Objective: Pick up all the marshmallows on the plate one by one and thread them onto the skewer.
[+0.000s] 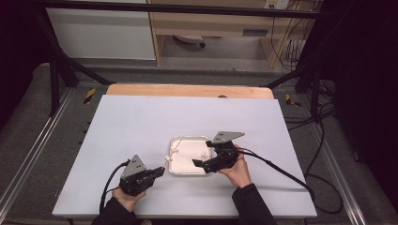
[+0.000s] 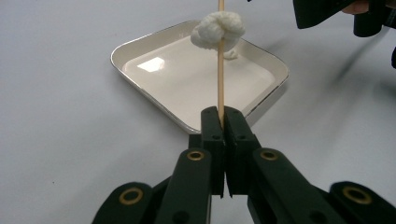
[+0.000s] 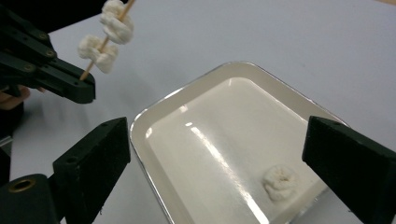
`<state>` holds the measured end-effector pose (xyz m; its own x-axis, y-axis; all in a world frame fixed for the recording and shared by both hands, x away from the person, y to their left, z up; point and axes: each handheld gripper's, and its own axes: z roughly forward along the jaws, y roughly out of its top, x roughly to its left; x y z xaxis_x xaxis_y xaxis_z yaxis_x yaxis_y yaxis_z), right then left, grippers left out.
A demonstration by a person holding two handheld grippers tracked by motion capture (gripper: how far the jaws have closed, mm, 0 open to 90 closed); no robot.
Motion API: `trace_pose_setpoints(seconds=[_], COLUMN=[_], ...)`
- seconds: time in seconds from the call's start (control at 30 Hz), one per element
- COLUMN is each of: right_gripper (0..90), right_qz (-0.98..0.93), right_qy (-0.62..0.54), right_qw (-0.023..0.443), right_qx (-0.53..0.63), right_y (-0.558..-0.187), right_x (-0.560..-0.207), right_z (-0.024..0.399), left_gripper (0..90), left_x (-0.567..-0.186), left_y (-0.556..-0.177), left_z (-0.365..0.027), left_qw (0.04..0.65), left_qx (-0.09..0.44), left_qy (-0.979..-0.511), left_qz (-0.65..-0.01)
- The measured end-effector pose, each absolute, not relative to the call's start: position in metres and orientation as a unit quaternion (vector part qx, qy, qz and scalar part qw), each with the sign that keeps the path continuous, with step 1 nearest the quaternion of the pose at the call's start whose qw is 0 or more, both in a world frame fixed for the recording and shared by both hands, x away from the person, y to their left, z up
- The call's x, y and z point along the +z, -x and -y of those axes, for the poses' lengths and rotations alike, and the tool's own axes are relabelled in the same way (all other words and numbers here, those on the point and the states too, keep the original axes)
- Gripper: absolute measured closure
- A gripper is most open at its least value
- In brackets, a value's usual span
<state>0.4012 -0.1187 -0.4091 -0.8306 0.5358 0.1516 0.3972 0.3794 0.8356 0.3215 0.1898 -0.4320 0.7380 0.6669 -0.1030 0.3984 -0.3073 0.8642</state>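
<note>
Left gripper (image 2: 223, 122): jaws clenched on the lower end of a thin wooden skewer (image 2: 221, 74), which runs straight out from between them. White dough-like lumps (image 3: 106, 35) threaded on the skewer sit well beyond the jaw tips, above the near edge of a shallow white square tray (image 2: 140, 77) on the pale table (image 1: 141, 126).

Right gripper (image 3: 215, 154): jaws released, wide apart, nothing gripped. One loose white lump (image 3: 279, 181) lies in the tray between them, nearer one jaw.
</note>
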Motion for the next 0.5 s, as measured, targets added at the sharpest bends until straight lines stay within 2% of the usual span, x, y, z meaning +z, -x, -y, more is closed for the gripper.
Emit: trace_pose_setpoints(seconds=[0.3, 0.5], right_gripper=[8.4, 13.0], right_qz=[-0.836, -0.840], right_qy=[-0.292, -0.300], right_qw=[0.088, 0.095], right_qx=[0.457, 0.442], right_y=[-0.414, -0.426], right_x=[-0.414, -0.421], right_z=[0.122, 0.121], left_gripper=[87.8, 87.8], left_x=[-0.433, -0.433], left_y=[-0.323, -0.323], left_z=[-0.191, -0.191], left_qw=[0.482, 0.482], left_qx=[0.136, 0.133], left_qy=[-0.798, -0.798], left_qz=[-0.336, -0.336])
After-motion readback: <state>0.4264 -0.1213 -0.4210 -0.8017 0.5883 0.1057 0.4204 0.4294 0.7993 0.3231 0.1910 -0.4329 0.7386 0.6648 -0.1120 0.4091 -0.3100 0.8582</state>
